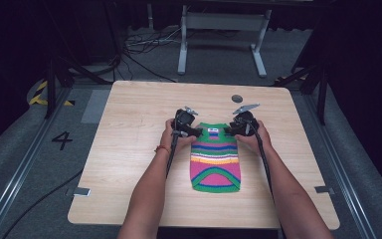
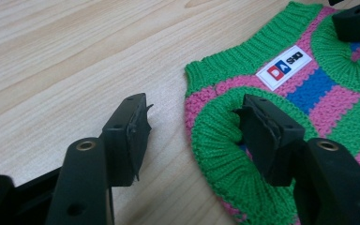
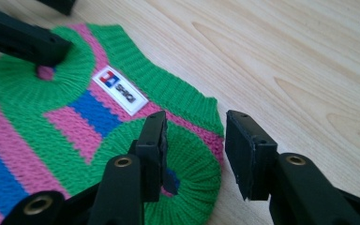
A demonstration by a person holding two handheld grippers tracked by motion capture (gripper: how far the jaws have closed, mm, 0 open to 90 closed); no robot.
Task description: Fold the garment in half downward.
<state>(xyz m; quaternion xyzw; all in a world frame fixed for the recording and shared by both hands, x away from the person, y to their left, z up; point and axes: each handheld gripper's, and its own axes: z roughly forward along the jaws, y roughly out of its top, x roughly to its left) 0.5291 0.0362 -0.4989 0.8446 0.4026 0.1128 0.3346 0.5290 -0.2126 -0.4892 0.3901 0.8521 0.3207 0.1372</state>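
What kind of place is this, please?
Probably a recording studio or lab: a wooden table stands among black curtains, with cables on the grey floor and a number 4 marked beside metal rails.

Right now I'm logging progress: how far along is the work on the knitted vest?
Done: the vest lies flat on the table, label up. In hand: each gripper has one jaw poked into an armhole, the left gripper and the right gripper both straddling the green edge, open, not yet pinching. Left: closing on the shoulders and whatever lifting or folding follows; no fold is made yet.
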